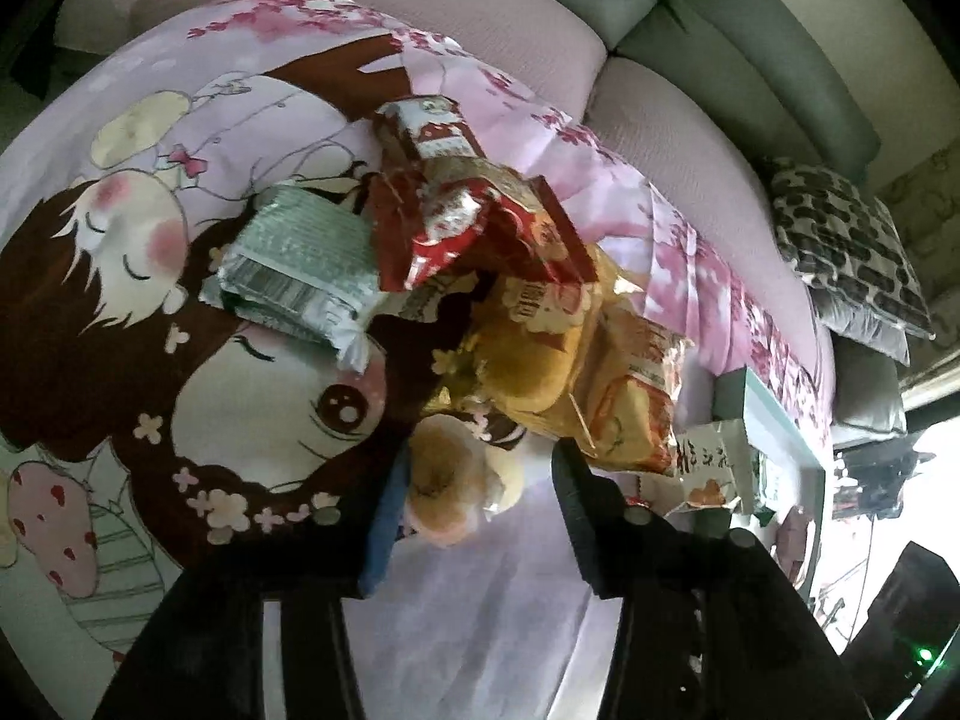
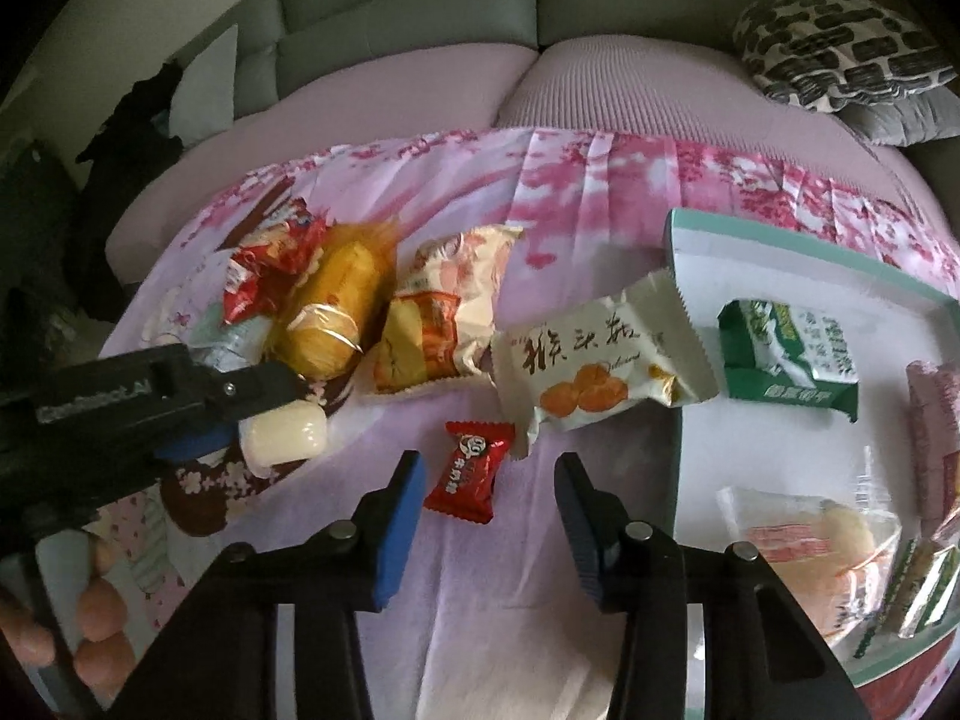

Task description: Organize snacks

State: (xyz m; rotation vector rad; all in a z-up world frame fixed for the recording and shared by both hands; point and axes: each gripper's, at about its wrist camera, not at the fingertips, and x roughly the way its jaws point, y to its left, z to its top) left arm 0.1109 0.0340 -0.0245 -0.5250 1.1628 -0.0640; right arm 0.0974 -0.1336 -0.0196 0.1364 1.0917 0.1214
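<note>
Right wrist view: left gripper [image 2: 264, 420] at left, seemingly clamped on a pale wrapped cake [image 2: 283, 438]; right gripper [image 2: 486, 516] spread wide, empty, nearside of red candy [image 2: 468, 471].

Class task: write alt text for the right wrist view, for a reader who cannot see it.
The right tongs hang open above a small red candy on a pink cartoon-print sheet. At left, the left tongs hold a pale wrapped bun near a heap of snack packets; at right, a green-rimmed white tray holds several packets.
</note>
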